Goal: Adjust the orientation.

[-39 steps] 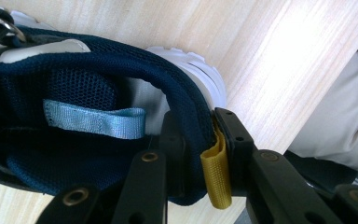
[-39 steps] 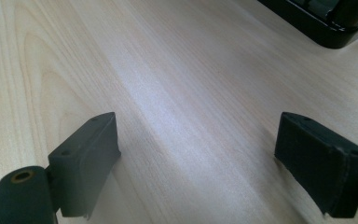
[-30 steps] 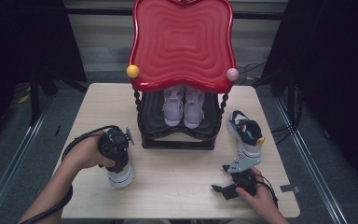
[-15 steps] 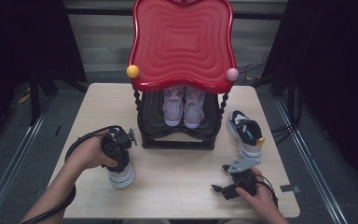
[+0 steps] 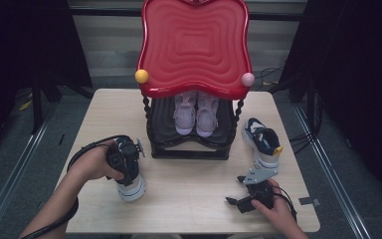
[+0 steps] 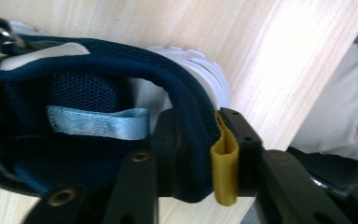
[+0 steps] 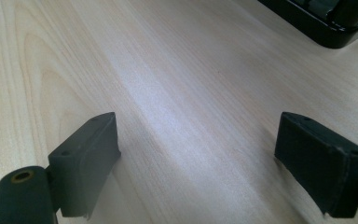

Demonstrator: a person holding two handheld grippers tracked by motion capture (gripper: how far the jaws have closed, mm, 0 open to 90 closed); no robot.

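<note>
Grips with the left gripper the padded heel collar of a navy mesh trainer with a thick white sole: jaws drawn in close, one pad inside the collar, the other outside against the mustard-yellow woven pull tab. From the high view, holds that left gripper pointing down on the trainer, which rests on the pale wooden table at its front left, well apart from the rack.

Keeps the right gripper spread wide and empty, with bare wood grain between the pads. Rests it low over the table's front right, just short of a second navy-and-white trainer with a yellow heel tab lying beside the rack.

Further out: a black rack with twisted posts under a glossy red rippled top tray, and on its shelf a pair of pale lilac trainers side by side, toes forward.

Judging by this layout, appears early in the work: one navy trainer secured but not yet lifted, its mate untouched, neither on the rack. Leaves, most likely, carrying the gripped trainer to the rack, then picking up and placing the other.
</note>
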